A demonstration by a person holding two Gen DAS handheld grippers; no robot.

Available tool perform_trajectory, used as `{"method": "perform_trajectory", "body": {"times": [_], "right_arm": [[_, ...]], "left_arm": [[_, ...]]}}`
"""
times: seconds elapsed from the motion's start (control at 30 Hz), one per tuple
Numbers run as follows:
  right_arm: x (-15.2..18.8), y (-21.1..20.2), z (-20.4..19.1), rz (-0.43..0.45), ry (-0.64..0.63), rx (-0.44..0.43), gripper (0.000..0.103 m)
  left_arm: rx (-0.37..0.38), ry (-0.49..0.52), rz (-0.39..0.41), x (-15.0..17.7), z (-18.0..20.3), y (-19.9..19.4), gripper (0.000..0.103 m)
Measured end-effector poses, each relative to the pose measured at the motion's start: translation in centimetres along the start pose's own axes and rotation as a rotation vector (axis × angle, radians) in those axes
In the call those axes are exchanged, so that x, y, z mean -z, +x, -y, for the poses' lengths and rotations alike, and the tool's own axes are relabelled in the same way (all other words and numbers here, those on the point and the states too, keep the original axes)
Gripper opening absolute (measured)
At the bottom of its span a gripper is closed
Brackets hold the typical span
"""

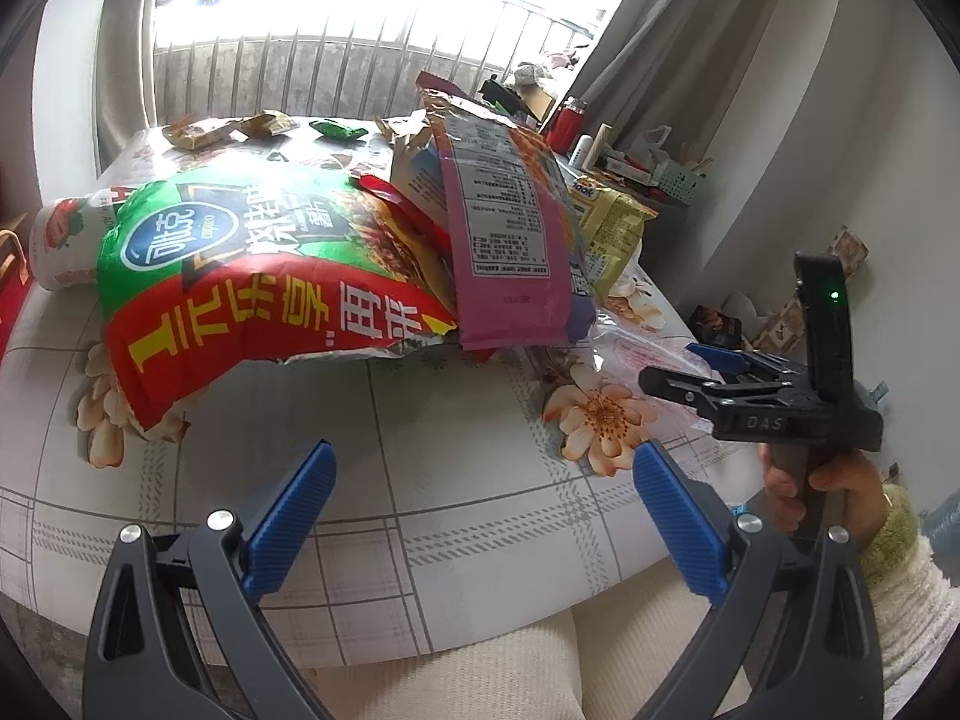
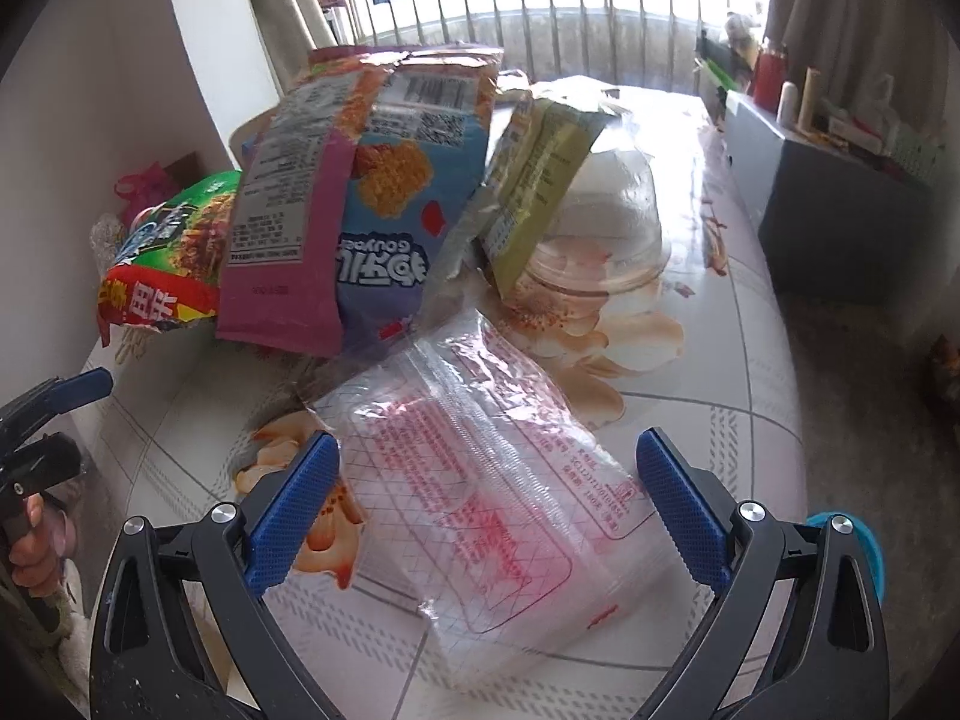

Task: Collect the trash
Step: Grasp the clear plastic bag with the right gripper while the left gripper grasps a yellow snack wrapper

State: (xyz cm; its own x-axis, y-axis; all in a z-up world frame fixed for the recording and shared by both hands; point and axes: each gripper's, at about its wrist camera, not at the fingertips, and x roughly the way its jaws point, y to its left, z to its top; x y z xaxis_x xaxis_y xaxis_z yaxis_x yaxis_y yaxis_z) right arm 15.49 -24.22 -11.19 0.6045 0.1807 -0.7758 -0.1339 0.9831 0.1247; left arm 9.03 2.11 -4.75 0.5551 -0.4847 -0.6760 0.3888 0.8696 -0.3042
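Note:
A heap of empty snack wrappers lies on the floral tablecloth (image 1: 456,468). A big red-and-green bag (image 1: 240,288) is at its left, a pink-backed bag (image 1: 510,228) leans on top, and a yellow packet (image 1: 612,222) sits behind. My left gripper (image 1: 480,510) hangs open over bare cloth in front of the heap, holding nothing. In the right wrist view a clear plastic bag with red print (image 2: 492,492) lies flat between the open fingers of my right gripper (image 2: 486,504). Behind it are the pink bag (image 2: 288,228), a blue bag (image 2: 396,210) and a yellow-green packet (image 2: 540,180).
Small wrappers (image 1: 198,132) and a green candy wrapper (image 1: 336,129) lie at the table's far edge. A white bottle (image 1: 60,240) lies at the left. A clear plastic bowl (image 2: 606,228) sits upturned behind the packets. A cluttered grey cabinet (image 2: 840,192) stands right. A hand (image 1: 840,492) holds the right gripper.

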Motion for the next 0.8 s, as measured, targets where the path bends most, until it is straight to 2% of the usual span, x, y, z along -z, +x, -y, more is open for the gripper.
{"method": "perform_trajectory", "body": {"times": [0.1, 0.23, 0.33, 0.43, 0.5, 0.6, 0.7, 0.8], "right_arm": [[0.5, -0.3, -0.1, -0.001, -0.01, 0.028, 0.082], [1.5, -1.0, -0.5, -0.001, -0.002, 0.059, 0.072], [2.6, -1.7, -1.1, 0.01, -0.002, 0.085, 0.065], [3.2, -2.4, -0.9, 0.023, 0.031, 0.089, 0.052], [3.4, -2.7, -0.5, 0.028, 0.062, 0.083, 0.04], [4.0, -3.3, 0.1, 0.039, 0.109, 0.065, 0.032], [4.2, -3.4, 0.8, 0.053, 0.147, 0.043, 0.026], [4.6, -3.5, 1.6, 0.068, 0.198, 0.008, 0.025]], "left_arm": [[0.045, -0.007, 0.009, -0.6, 0.3, 0.0, 0.097], [0.087, 0.015, 0.052, -3.1, 1.7, -0.1, 0.097], [0.1, 0.064, 0.102, -5.8, 3.4, 0.0, 0.097], [0.095, 0.136, 0.122, -8.5, 5.6, 1.0, 0.097], [0.09, 0.198, 0.12, -10.2, 7.4, 2.2, 0.097], [0.092, 0.262, 0.09, -12.1, 9.5, 4.3, 0.097], [0.076, 0.305, 0.05, -13.8, 11.7, 7.1, 0.089], [0.027, 0.389, 0.018, -14.8, 13.9, 10.1, 0.083]]}}
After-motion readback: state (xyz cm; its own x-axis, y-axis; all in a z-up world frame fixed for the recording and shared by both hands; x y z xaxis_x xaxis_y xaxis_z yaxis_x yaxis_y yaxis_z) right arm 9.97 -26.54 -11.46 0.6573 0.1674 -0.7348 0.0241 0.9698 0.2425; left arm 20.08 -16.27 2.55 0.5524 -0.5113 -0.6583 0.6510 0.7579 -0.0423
